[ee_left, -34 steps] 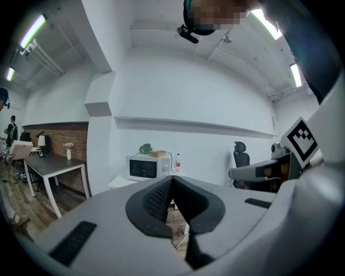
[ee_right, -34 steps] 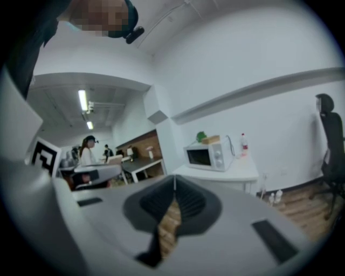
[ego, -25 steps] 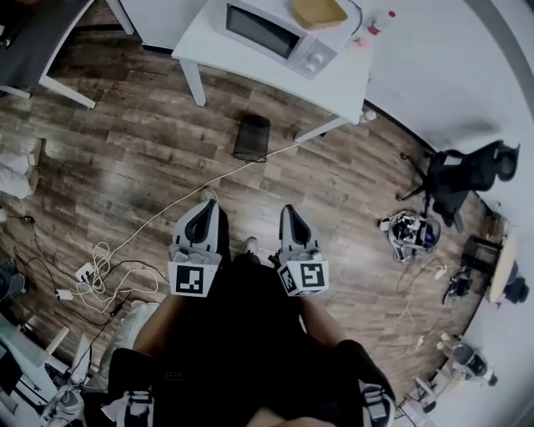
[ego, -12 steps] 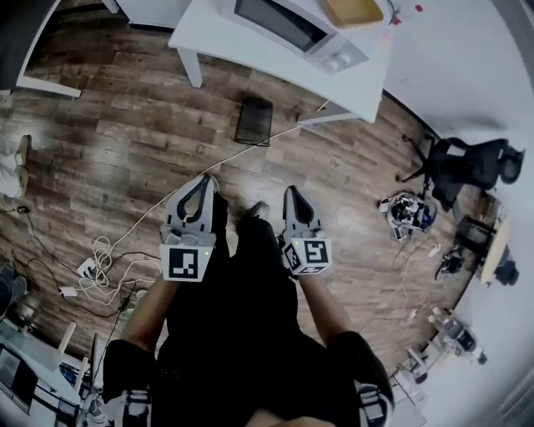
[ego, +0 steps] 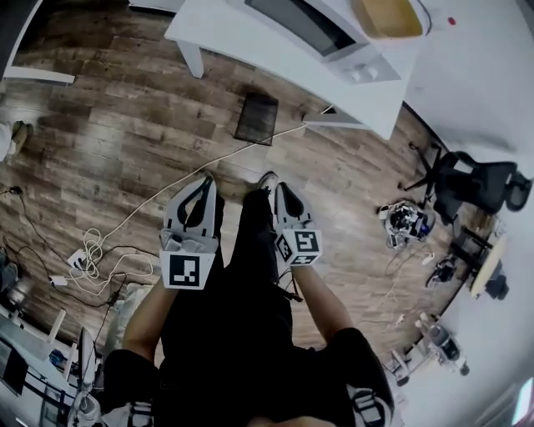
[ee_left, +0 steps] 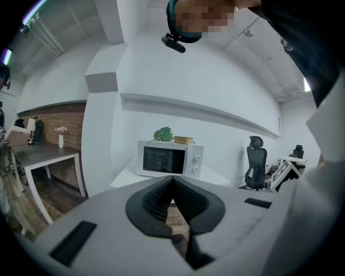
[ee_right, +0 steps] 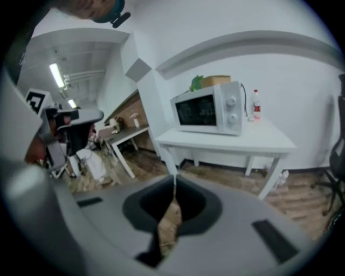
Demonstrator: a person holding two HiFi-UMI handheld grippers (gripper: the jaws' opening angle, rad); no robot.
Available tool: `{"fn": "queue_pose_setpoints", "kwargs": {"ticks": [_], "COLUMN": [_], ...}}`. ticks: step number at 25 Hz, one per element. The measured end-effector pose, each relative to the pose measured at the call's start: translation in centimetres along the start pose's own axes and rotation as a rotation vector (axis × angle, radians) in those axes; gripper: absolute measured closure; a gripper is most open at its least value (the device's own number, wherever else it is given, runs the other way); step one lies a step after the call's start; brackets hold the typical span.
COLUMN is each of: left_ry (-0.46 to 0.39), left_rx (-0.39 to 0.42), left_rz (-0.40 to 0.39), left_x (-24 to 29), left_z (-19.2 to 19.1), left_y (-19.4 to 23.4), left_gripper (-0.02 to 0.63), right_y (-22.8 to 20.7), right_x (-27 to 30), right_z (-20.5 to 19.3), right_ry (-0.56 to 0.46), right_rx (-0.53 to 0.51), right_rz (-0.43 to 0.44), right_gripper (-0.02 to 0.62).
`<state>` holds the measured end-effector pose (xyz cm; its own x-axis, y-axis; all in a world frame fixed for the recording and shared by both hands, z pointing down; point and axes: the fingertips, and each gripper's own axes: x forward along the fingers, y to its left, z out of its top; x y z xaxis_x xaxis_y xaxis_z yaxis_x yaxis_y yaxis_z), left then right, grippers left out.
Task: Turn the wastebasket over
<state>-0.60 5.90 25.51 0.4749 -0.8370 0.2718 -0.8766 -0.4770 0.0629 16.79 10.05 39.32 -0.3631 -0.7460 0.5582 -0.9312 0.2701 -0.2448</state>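
A black mesh wastebasket (ego: 256, 118) stands on the wooden floor just in front of the white table (ego: 250, 46), in the head view. My left gripper (ego: 206, 178) and right gripper (ego: 275, 187) are held side by side over the floor, well short of the wastebasket, both shut with nothing between the jaws. The left gripper (ee_left: 172, 178) points at the microwave (ee_left: 170, 159) in the left gripper view. My right gripper (ee_right: 174, 177) points at the table's near leg in the right gripper view. The wastebasket is hidden behind the jaws in both gripper views.
The table carries a microwave (ego: 321, 29) and a tan bowl (ego: 386, 17). A white cable (ego: 167, 204) runs across the floor to a power strip (ego: 79, 260) at the left. An office chair (ego: 467, 179) and loose gear (ego: 406, 223) stand at the right.
I have stepped toward the table, and both grippers have moved forward and lower. The wastebasket now lies closer to them. Both stay shut.
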Motion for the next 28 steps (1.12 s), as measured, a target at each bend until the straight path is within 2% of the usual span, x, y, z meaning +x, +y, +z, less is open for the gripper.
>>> {"fn": "queue_pose_setpoints", "kwargs": {"ticks": [2,10,12,15,20,28], "left_ry": [0.010,0.062,0.055,0.064,0.079,0.096], "left_rx": [-0.018,0.011,-0.017,-0.058,-0.100,-0.089], "left_rz": [0.022,0.062,0.090,0.123,0.163,0.162], "left_x": [0.9,4.5,5.4,6.4,7.7,9.6], "left_z": [-1.2,-6.4,-7.4,-9.5,-13.2,-18.5], "left_y": [0.0,-0.4,-0.7,-1.1,-0.8,-0.3], "left_gripper": [0.571,0.571,0.571,0.571,0.571,0.571], "right_y": [-1.1,-4.9,-6.2,-8.3,-11.1,-15.0], "right_x": [1.9,9.4,10.8,13.4,18.0,24.3], "right_z": [-2.0,-12.3,-15.1,-18.8,-24.4,-32.9], "right_ry": [0.038,0.233,0.284,0.342,0.432,0.553], "right_rx": [-0.008,-0.054,-0.083,-0.155,-0.293,-0.460], "right_rz": [0.009,0.072,0.084,0.093,0.097,0.084], "right_gripper": [0.560,0.556,0.528,0.473,0.444,0.410]}}
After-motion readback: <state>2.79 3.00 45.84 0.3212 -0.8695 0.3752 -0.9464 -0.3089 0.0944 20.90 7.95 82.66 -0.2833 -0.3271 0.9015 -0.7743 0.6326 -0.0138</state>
